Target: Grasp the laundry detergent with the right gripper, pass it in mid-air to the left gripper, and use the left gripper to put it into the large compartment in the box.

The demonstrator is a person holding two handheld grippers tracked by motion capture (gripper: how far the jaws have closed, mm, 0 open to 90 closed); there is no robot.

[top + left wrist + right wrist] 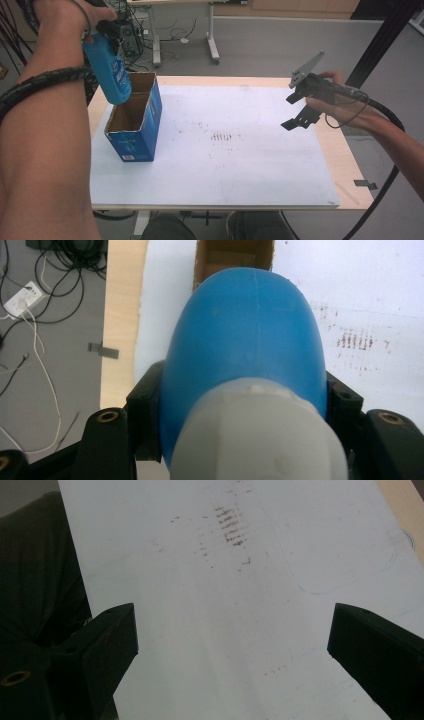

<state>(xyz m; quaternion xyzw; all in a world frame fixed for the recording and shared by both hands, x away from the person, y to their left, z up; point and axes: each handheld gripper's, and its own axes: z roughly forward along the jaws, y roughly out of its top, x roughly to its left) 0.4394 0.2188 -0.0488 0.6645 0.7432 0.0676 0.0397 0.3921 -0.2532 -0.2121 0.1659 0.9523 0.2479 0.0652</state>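
A blue bottle point(109, 67) with a pale cap hangs bottom-down over the open top of a blue cardboard box point(136, 120) at the table's left. My left gripper point(111, 31) is shut on the bottle near its cap end. In the left gripper view the bottle point(245, 340) fills the middle, clamped between both black jaws, with the box's brown opening point(234, 257) beyond it. My right gripper point(300, 112) hovers above the right side of the white sheet point(225, 150), open with nothing between its jaws, which in the right gripper view stand wide apart over the sheet point(225, 610).
The sheet covers most of the wooden table point(345, 160) and has a patch of brown marks point(222, 136) near its middle. Table legs and cables point(170, 35) lie on the floor beyond the far edge. A dark upright post point(380, 45) stands at the right.
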